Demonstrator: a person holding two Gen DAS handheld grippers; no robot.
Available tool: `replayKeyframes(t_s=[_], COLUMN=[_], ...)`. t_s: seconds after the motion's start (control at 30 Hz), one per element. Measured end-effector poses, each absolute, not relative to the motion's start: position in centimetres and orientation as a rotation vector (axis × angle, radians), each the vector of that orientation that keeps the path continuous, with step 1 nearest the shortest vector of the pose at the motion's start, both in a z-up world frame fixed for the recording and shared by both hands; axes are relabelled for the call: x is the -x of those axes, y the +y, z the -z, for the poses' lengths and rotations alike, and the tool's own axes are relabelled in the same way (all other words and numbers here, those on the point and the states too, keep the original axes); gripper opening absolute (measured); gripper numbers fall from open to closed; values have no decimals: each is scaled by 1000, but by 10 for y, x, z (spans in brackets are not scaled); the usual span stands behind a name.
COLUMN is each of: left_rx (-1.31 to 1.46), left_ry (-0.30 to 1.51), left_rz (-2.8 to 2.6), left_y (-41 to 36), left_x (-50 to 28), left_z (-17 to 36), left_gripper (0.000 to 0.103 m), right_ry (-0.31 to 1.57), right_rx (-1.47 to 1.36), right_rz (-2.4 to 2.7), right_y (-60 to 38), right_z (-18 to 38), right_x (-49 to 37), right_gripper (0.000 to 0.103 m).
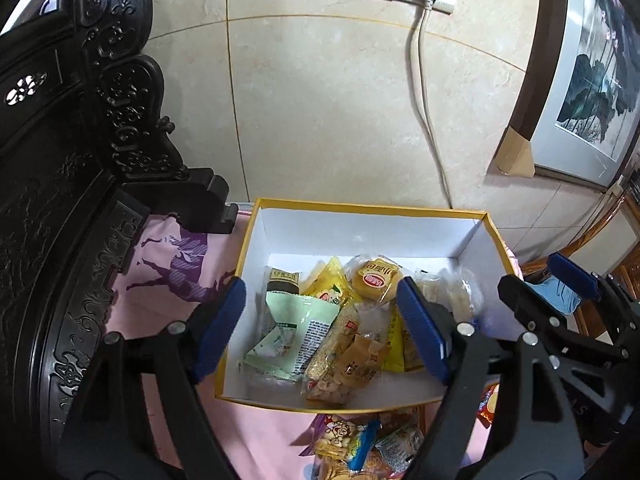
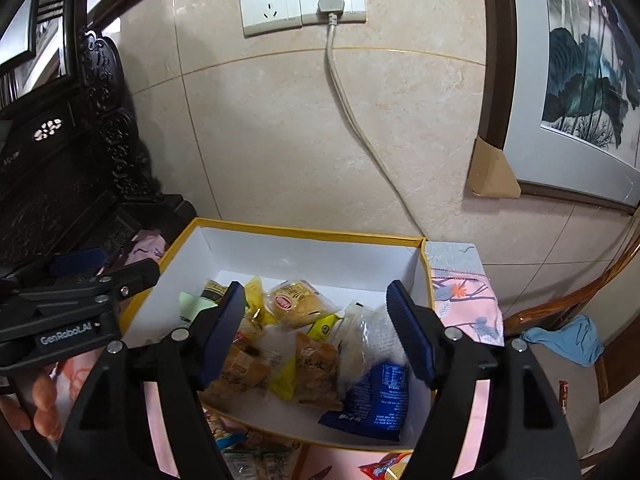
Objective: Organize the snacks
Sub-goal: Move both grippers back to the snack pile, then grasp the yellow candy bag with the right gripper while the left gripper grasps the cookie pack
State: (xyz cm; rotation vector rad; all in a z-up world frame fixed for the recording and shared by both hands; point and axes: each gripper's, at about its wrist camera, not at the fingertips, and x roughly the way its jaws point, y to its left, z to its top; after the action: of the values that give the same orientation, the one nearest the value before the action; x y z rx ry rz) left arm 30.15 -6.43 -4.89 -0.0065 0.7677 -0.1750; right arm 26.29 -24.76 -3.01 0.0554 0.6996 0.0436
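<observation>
**Two open grippers above a snack box**

A yellow-rimmed box (image 1: 362, 208) with white inner walls stands on a pink patterned cloth (image 1: 168, 280) against a beige tiled wall (image 1: 320, 100). The left gripper (image 1: 322, 328) hangs over the near left part of the box, jaws spread wide and holding nothing. The right gripper (image 2: 318, 332) hangs over the near right part, jaws likewise spread and empty; in the left wrist view it shows at the right edge (image 1: 548, 280).

Inside the box lie mixed snack packets: a pale green packet (image 1: 298, 328) at the left, a round yellow cake wrapper (image 1: 374, 280) toward the far side, a brown peanut-brittle packet (image 2: 316, 372) near the middle, and a blue packet (image 2: 372, 400) in the near right corner. More loose snacks (image 1: 360, 444) lie on the cloth just outside the near wall.

Dark carved furniture (image 1: 72, 160) stands at the left. On the wall are a double socket (image 2: 302, 0) with a grey plug, and a framed painting (image 2: 580, 80) at the right.
</observation>
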Motion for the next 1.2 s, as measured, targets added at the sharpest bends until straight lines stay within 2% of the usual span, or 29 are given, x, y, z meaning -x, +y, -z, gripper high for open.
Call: replayKeyframes(t_s=[0.2, 0.6, 0.87, 0.9, 0.93, 0.97, 1.0, 1.03, 1.2], left_rx=[5, -18, -25, -25, -24, -21, -19, -18, -29], left_ry=[773, 976, 1036, 1038, 1039, 1039, 1039, 1039, 1051], left_rz=[170, 157, 118, 114, 112, 110, 110, 109, 133], left_y=[-49, -14, 9, 11, 12, 13, 13, 14, 6], left_x=[-277, -199, -171, -170, -170, -170, -170, -170, -172], left_z=[57, 145, 163, 163, 164, 164, 163, 163, 168], left_gripper=[85, 85, 85, 85, 85, 85, 85, 85, 86], right_ry=[743, 1028, 1153, 1168, 1185, 1203, 1216, 1208, 1198], right_rx=[-95, -123, -77, -71, -65, -61, -57, -44, 44], right_rz=[-115, -284, -343, -336, -332, -334, -331, -328, -324], right_y=[-255, -231, -192, -191, -190, -190, -190, -189, -180], right_z=[42, 138, 188, 194, 199, 203, 208, 208, 209], right_x=[-225, -134, -141, -144, -147, -150, -151, -151, -152], right_gripper=[73, 74, 73, 71, 62, 60, 50, 46, 45])
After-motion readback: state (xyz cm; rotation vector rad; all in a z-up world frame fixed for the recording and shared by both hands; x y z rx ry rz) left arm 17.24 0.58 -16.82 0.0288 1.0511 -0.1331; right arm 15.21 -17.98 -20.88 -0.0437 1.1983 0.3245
